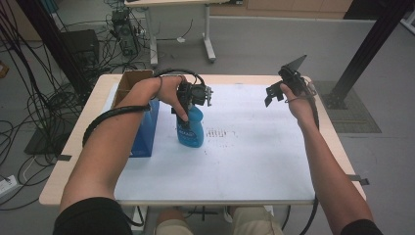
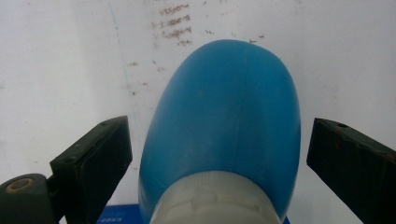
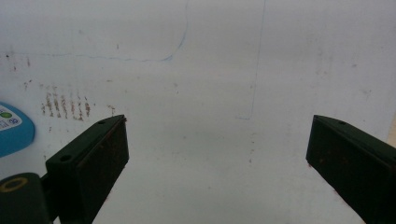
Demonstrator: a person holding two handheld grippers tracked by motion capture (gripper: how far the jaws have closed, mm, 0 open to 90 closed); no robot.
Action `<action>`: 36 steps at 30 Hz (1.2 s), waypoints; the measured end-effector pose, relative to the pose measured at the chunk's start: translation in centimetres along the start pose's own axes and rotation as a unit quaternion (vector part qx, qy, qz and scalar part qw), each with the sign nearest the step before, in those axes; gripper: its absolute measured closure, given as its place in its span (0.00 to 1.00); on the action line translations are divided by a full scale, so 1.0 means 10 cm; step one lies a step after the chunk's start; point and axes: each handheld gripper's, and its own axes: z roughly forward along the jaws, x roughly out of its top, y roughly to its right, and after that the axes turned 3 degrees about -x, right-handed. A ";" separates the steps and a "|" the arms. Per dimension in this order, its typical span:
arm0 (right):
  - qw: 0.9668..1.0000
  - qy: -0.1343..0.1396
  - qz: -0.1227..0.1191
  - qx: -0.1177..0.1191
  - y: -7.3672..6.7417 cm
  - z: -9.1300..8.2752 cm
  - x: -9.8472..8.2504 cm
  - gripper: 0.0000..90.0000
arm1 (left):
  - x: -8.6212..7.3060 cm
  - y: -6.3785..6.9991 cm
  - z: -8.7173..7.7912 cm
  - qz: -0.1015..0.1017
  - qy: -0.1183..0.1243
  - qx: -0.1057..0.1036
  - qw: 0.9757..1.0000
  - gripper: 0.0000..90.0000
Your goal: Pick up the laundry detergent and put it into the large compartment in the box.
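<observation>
White table sheet, blue bottle between spread left tool jaws, seemingly untouched.

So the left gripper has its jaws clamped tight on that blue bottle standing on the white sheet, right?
Not quite. The left gripper is around the blue bottle, but its jaws are open: the left gripper view shows a gap between each jaw and the bottle's sides. The rest holds: the bottle stands upright on the white sheet, as the high view shows.
</observation>
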 end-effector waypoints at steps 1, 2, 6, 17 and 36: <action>1.000 0.000 0.000 0.000 0.00 0.00 0.00 0.06 | 0.00 0.00 0.00 0.001 0.000 0.000 1.000 0.08; 1.000 0.000 0.000 -0.001 0.00 0.00 0.00 0.06 | 0.00 0.00 -0.01 0.002 0.000 0.000 1.000 0.08; 1.000 -0.002 -0.001 0.000 0.00 0.01 0.01 0.06 | 0.00 0.00 -0.03 0.002 -0.002 0.003 1.000 0.08; 1.000 -0.001 -0.002 0.000 0.00 0.00 0.01 0.06 | 0.01 0.01 -0.01 0.004 -0.001 0.003 1.000 0.08; 1.000 -0.002 -0.006 0.000 -0.01 0.01 0.01 0.06 | 0.00 0.00 0.02 0.001 -0.001 0.004 1.000 0.08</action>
